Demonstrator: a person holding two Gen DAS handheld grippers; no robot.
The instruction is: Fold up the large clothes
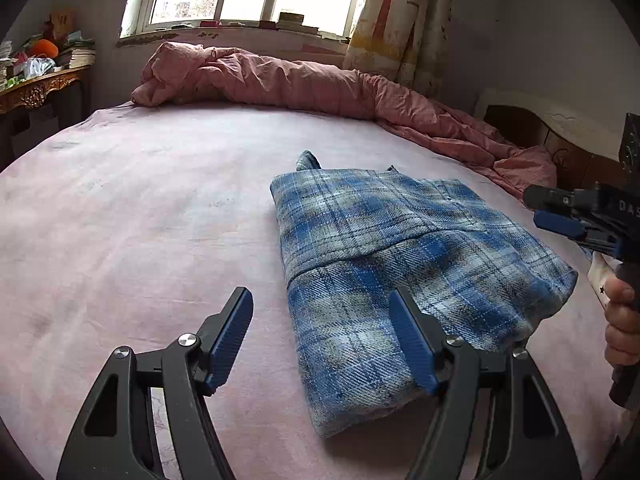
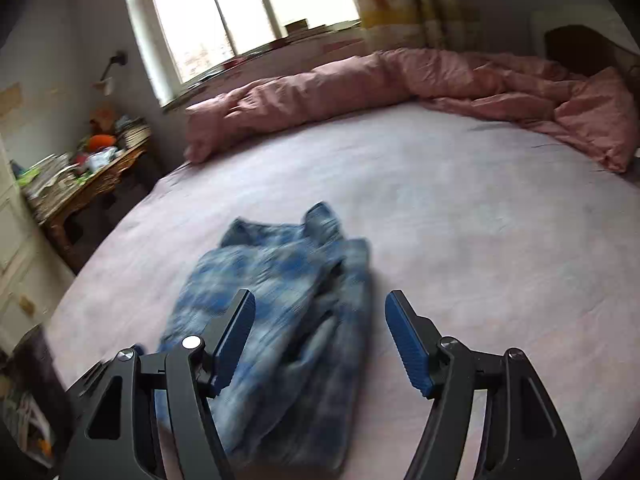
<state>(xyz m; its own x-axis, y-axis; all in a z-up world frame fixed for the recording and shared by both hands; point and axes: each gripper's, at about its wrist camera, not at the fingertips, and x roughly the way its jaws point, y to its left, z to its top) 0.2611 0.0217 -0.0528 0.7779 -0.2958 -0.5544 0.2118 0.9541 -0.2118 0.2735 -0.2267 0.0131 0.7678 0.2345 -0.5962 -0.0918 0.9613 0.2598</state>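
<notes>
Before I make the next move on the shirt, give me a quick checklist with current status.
1. Left gripper open, nothing held: ok.
2. Right gripper open, nothing held: ok.
3. Shirt folded into a compact stack: ok.
4. Shirt lies fully on the bed: ok.
5. A bit of fabric sticks out at the shirt's far edge: not ok.
6. Layers underneath lie smooth: cannot tell.

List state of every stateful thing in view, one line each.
Blue plaid flannel garment: folded into a compact rectangle, flat on the bed, in neither gripper.
Pink quilted duvet: bunched in a ridge along the far edge of the bed.
Pink bed sheet: spread flat.
Left gripper: open, empty, above the garment's near edge.
Right gripper: open, empty, above the garment.
Patterned curtain: drawn aside.
</notes>
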